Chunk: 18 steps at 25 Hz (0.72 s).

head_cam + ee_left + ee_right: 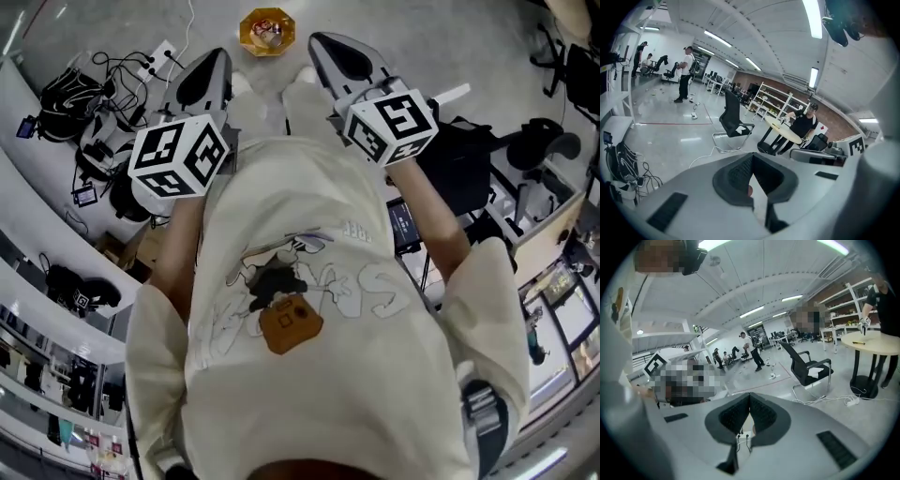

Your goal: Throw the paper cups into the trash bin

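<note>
Bin (244, 33) is the far mark, so near things first. Two grippers are up at the chest. Left gripper (751, 164) has its jaws pressed together on nothing, and right gripper (749, 405) is clamped empty too. Beyond them on the floor stands one yellow bin, holding something white and red that is too small to name.

Legible text: none certain.
- T-shirt (319, 309), centre of head view: large outlined letters across chest print, seen upside down, not readable.
- Small lettering (356, 234) above print: too small to read.
- Left marker cube (178, 157) and right marker cube (392, 122), upper half of head view: black-and-white square codes, no letters, no digits.
- Similar code patch (855, 147) at right edge of left gripper view; another code patch (656, 364) at left of right gripper view.
</note>
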{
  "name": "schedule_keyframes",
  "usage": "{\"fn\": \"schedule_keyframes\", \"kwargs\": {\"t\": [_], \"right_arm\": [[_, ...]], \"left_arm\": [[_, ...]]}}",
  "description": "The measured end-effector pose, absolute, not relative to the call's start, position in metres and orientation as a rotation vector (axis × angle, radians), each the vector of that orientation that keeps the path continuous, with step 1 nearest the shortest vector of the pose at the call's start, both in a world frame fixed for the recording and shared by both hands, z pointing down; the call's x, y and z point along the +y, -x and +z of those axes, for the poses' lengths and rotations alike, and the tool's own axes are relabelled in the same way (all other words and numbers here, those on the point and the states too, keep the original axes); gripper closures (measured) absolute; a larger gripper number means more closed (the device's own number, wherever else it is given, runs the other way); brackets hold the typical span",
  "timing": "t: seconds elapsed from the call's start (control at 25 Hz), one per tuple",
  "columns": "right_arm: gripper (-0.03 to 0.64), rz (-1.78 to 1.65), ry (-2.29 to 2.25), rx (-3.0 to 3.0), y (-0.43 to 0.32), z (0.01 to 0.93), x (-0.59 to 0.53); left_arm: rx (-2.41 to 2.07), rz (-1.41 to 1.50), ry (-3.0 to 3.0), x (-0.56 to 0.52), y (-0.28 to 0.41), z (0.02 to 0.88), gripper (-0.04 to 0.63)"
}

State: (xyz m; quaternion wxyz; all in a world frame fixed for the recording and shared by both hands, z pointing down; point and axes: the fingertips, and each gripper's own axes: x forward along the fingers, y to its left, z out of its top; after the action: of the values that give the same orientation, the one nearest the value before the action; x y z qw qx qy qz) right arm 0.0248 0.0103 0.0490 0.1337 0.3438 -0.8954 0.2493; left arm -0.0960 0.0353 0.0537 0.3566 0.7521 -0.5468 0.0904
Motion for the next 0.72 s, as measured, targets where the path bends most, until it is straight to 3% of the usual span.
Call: {"fn": "schedule_keyframes", "kwargs": {"t": [0.24,0.72], "right_arm": [[0.611,0.699,-1.009,-2.62,-0.013,0.014,0.01],[0.611,0.791,-0.997,-2.574,0.005,0.019,0.034]], "left_arm": [[-1.442,0.102,-2.003,0.032,0.106,0.003,0.59],[-1.351,0.007,-1.985,0.031,0.104,-0.004,0.589]]}}
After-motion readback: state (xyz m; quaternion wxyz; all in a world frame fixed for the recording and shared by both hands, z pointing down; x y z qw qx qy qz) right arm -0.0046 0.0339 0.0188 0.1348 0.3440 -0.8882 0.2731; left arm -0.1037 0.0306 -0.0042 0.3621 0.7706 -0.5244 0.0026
